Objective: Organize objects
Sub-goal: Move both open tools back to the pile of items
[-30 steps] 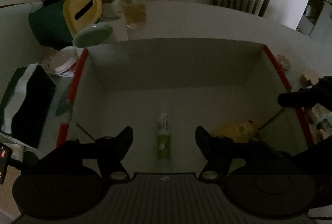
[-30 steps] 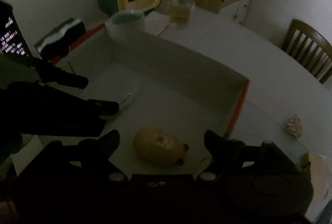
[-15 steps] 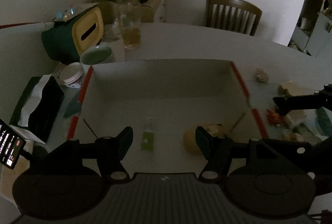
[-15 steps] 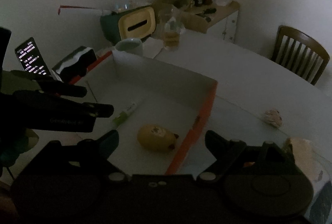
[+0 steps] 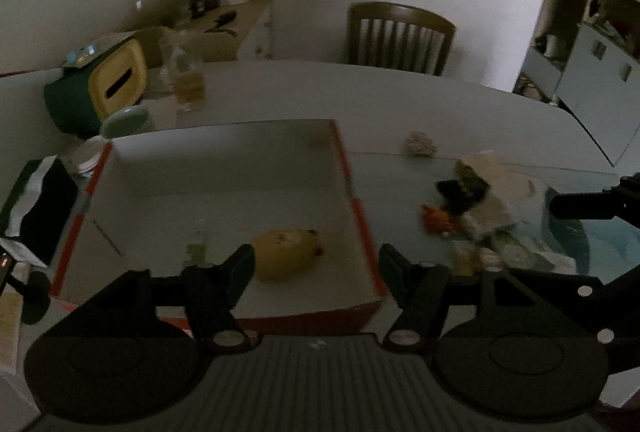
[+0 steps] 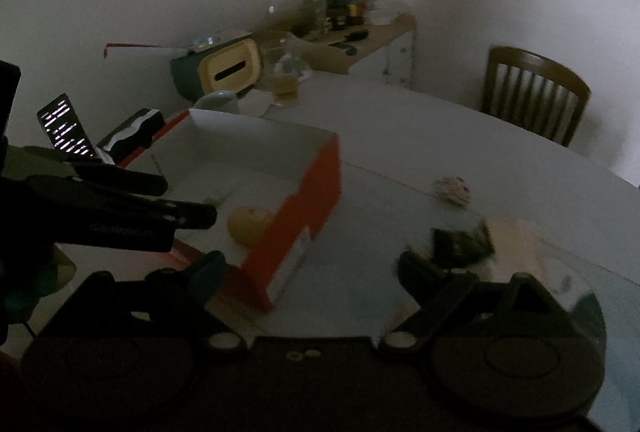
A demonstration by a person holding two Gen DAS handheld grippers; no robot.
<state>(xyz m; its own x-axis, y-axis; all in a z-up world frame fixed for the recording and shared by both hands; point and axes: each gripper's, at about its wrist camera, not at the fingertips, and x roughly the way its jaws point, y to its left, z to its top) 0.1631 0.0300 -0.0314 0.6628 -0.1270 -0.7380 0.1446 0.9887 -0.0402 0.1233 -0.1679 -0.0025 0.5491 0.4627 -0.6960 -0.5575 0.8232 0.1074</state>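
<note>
L gripper (image 5: 316,262) jaws just been opening, nothing btwn; R gripper (image 6: 310,266) wide apart, empty. Yellow oval soft toy (image 5: 286,258) lies in white-lined red cardboard box (image 5: 224,141).

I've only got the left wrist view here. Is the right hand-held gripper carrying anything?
Observer: No. The right hand-held gripper is open, with nothing between its fingers.
Operator: What does the outside of the box look like on its right side?
Observer: The box has an orange outer wall there, with a white patch low down towards the near corner.
Operator: Is anything lit up to the left of the box?
Observer: Yes, a phone screen showing rows of white text, next to the black-and-white pack.
</note>
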